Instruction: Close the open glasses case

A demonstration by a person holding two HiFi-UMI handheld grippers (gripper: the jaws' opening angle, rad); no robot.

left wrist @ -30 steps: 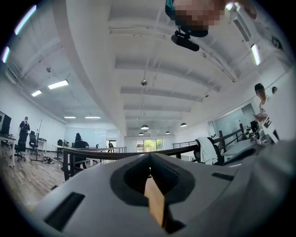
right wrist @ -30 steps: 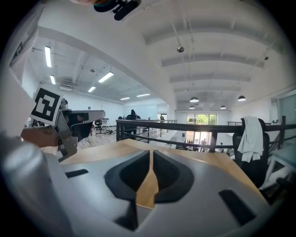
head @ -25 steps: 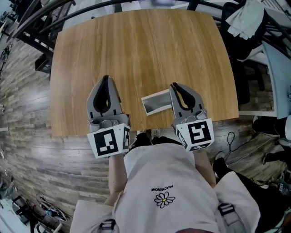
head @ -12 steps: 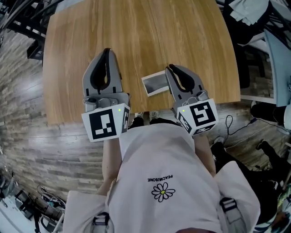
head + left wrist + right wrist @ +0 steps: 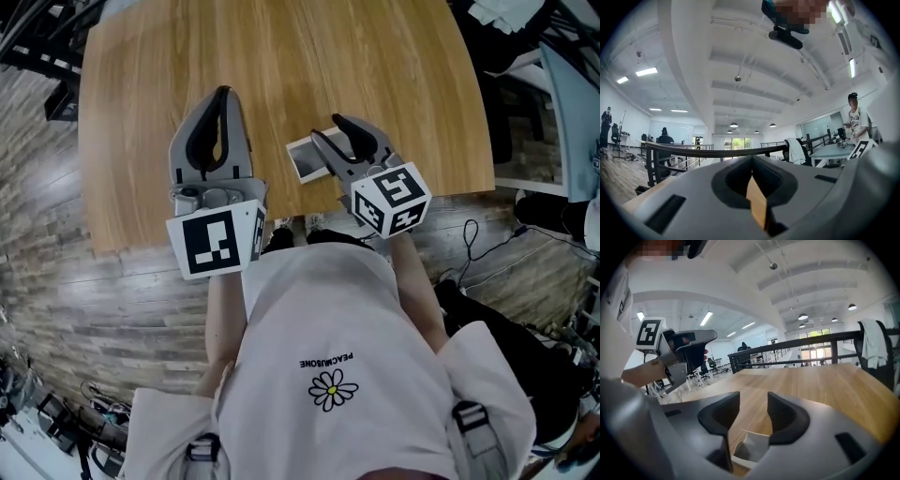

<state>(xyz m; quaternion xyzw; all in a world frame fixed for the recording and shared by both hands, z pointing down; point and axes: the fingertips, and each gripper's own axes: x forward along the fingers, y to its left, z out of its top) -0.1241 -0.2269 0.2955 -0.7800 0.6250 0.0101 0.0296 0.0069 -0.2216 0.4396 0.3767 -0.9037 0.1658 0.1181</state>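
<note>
One camera overhead, two riding low on the grippers.
The head view looks steeply down on the light brown wooden table (image 5: pixel 281 66), with the grey left gripper (image 5: pixel 222 94) and grey right gripper (image 5: pixel 331 127) near its 6 o'clock edge. The right gripper view sits close over the same tabletop, facing along it, and shares the white open glasses case (image 5: pixel 305 159). The left gripper view faces level, toward a white ceiling (image 5: pixel 740 56) and black railing (image 5: pixel 717 151).

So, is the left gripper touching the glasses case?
Apart. Head view shows a strip of table between the left gripper and the glasses case.
</note>
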